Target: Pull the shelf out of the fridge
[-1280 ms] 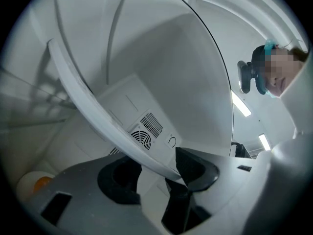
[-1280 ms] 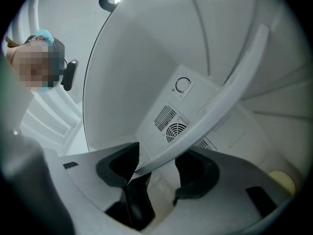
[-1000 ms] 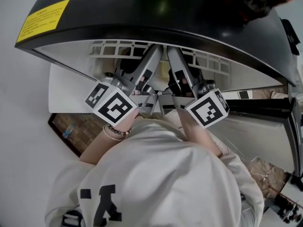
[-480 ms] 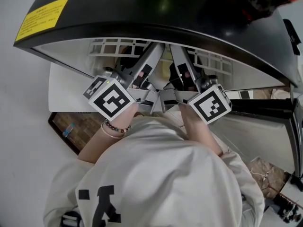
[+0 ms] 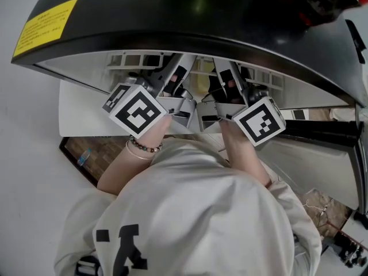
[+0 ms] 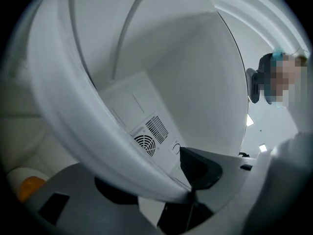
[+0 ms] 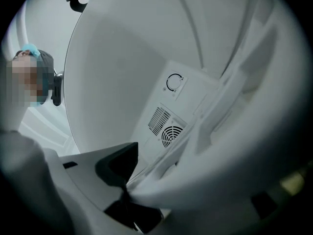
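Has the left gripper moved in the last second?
Yes, slightly: left gripper cube sits nearer the fridge rim, up the head view. Its jaws have just been opening, the shelf edge between them.

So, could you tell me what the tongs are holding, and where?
The white shelf rim runs between both tongs. The left tongs have just been opening and stand open, gripping nothing; whether the right tongs press it cannot be told.

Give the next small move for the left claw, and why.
Probably close the left claw on the white plastic shelf rim. Its jaws have just been opening and now stand apart with the rim between them, so a pull now would likely slip off.
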`<state>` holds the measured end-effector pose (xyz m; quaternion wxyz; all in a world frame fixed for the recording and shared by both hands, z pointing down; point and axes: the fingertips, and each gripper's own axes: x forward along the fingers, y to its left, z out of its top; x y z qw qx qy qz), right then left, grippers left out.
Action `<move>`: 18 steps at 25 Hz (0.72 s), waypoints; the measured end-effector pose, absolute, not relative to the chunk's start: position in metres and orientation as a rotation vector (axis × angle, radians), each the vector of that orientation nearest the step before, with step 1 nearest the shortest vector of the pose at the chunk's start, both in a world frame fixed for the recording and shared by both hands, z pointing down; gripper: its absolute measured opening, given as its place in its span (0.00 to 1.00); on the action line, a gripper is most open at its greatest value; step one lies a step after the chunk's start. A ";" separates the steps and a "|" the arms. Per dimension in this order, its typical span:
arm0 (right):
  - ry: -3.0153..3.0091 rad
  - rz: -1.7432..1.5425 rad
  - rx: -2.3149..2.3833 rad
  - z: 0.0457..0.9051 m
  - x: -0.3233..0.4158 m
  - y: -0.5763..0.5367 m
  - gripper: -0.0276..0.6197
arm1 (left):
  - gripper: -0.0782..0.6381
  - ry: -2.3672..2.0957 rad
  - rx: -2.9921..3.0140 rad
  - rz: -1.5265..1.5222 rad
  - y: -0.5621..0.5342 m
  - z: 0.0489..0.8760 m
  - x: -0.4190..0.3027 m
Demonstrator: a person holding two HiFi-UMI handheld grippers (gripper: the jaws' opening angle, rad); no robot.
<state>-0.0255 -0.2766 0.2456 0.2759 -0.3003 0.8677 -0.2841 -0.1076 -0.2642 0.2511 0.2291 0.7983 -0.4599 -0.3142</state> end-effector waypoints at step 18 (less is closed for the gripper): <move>2.255 -0.865 -0.784 0.253 -0.021 -0.265 0.35 | 0.41 -1.167 2.184 -0.922 -0.251 0.254 -0.104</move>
